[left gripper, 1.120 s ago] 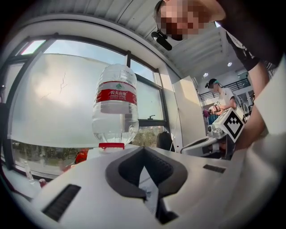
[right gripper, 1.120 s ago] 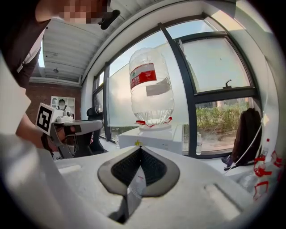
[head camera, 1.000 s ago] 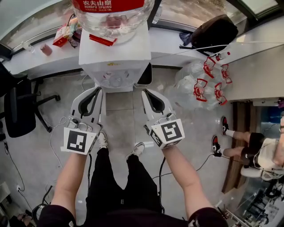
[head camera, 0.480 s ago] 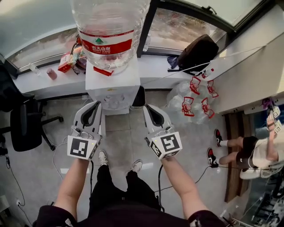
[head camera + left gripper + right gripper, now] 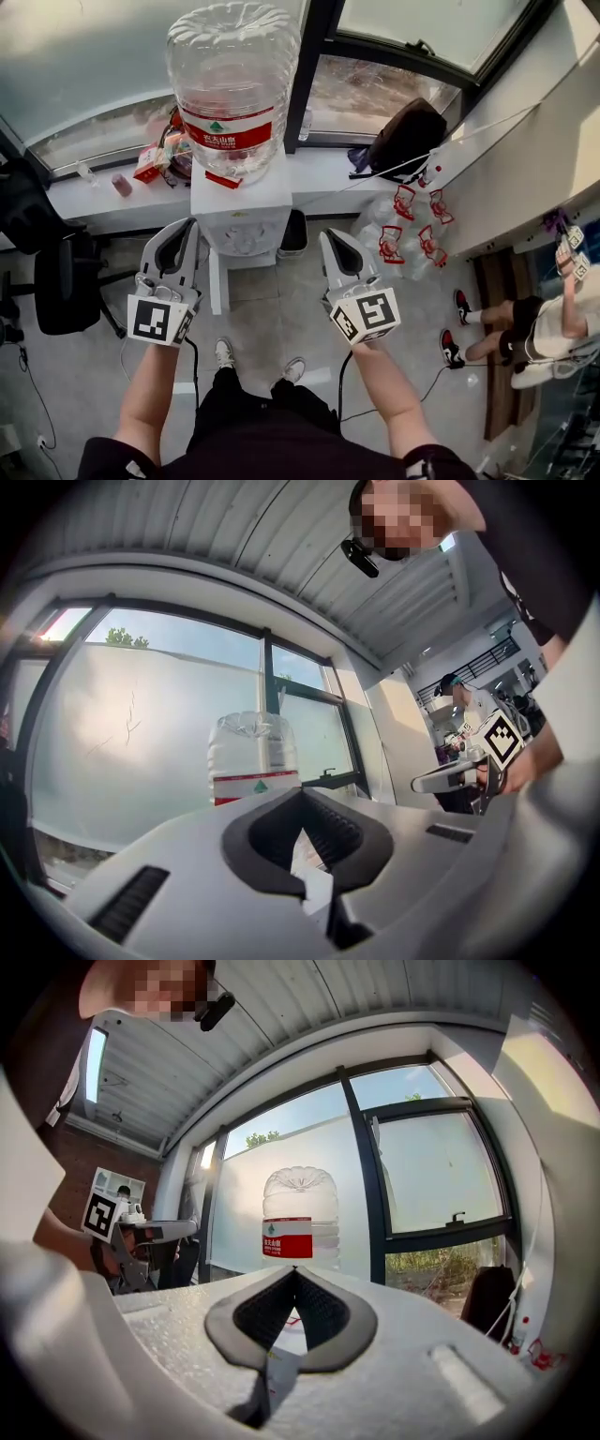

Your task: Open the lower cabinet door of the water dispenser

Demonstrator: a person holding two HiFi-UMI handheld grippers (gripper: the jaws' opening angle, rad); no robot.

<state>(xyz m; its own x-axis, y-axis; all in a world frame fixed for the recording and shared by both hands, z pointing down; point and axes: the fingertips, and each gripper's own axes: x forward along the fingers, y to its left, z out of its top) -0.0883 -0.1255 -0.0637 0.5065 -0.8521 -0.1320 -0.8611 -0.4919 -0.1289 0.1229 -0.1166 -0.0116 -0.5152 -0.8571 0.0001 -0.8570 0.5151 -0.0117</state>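
A view from above, looking steeply down past the wearer's forearms to a grey floor. A white water dispenser (image 5: 246, 202) stands against the low white window ledge (image 5: 89, 192), straight ahead and between the two outstretched arms. On top of it sits a large clear water bottle (image 5: 234, 89), upside down, ribbed, with a red and white label round its lower part. The dispenser is a plain white box. Its front shows a recessed tap area with a round grey tray. Below that only a narrow white strip (image 5: 217, 281) of the lower front can be seen from this angle, so the cabinet door cannot be made out as open or closed.

The left hand-held gripper (image 5: 183, 225) is clenched on nothing, its dark pads meeting at the tip, just left of the dispenser's front and not touching it. The right hand-held gripper (image 5: 330, 236) is also clenched and empty, to the right of the dispenser and apart from it. Both point towards the window.

A black backpack (image 5: 412, 136) rests on the ledge to the right, and a black office chair (image 5: 56, 281) stands to the left.
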